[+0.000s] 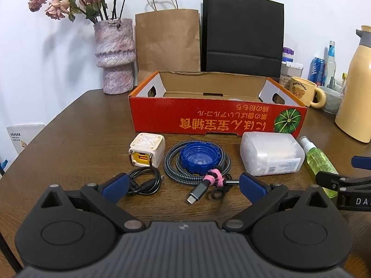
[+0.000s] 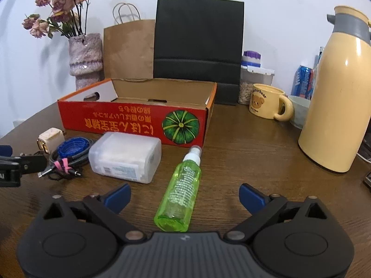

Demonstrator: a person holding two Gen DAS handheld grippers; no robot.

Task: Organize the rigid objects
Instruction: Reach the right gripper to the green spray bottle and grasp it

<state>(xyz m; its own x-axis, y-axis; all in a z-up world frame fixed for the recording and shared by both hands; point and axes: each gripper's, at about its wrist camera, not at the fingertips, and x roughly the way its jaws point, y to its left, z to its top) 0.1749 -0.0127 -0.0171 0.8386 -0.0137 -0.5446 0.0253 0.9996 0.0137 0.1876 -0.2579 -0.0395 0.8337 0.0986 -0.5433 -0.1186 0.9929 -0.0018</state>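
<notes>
Item: green spray bottle (image 2: 179,190), lying flat on the tabletop (image 2: 243,162), nozzle toward the red box (image 2: 129,120), base toward the camera. Long axis: running away from the right claw (image 2: 184,197), tipped slightly to the right at the far end, so roughly in line with the claw's reach and crosswise to its closing direction. Position against the right claw: lower body of the bottle between the two blue pads (image 2: 119,194), left of midline, clear of both, no contact visible. State of the right claw: spread wide, pinching nothing. Nearer hand: the right, judged plainly; in the left wrist view the same bottle (image 1: 318,159) off at the far right edge, outside the left claw (image 1: 183,184). State of the left claw: spread wide, empty, hovering over the cable cluster, with a black cord (image 1: 145,181) by its left pad and a braided cable (image 1: 197,162) coiled around a blue cap (image 1: 198,157) ahead. Neighbours: frosted plastic case (image 2: 126,158) just left of the bottle, apart from it; white cube charger (image 1: 147,153) farther left. Destination, judged: the open red box behind the row, directly beyond the nozzle. Handling note, judged: round smooth body, likely to roll sideways if the pads meet it off-centre; small shift left before closing advisable.
</notes>
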